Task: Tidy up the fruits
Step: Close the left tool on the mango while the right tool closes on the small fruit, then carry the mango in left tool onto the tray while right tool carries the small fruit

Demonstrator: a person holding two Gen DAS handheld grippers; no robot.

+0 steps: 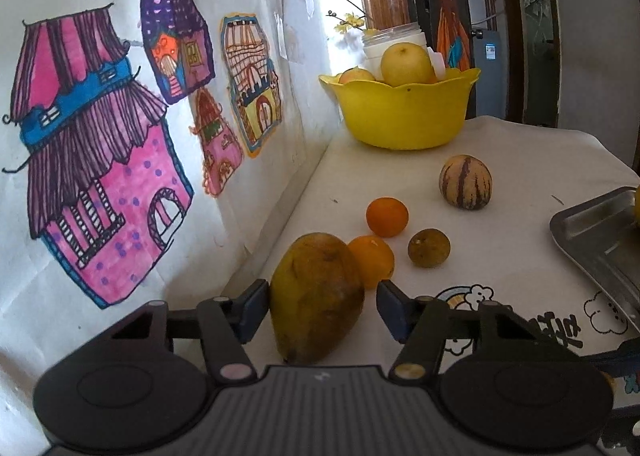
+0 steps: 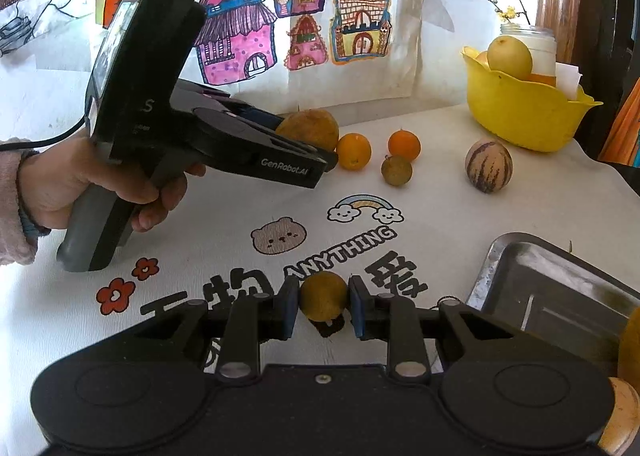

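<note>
My left gripper (image 1: 322, 306) is open around a large yellow-brown mango (image 1: 316, 298) lying on the white tablecloth; the left pad touches it, the right pad stands a little off. The mango also shows in the right wrist view (image 2: 310, 128), beside the left gripper (image 2: 316, 160). My right gripper (image 2: 324, 310) is shut on a small brownish-green round fruit (image 2: 323, 295), held above the cloth. Two oranges (image 1: 387, 216) (image 1: 372, 260), a small brown fruit (image 1: 429, 247) and a striped melon (image 1: 466, 182) lie beyond the mango.
A yellow bowl (image 1: 404, 116) with pears stands at the table's far end by a white jar (image 1: 394, 42). A steel tray (image 2: 556, 288) lies at the right, with yellow fruit at its edge. The drawing-covered wall (image 1: 120, 136) runs close on the left.
</note>
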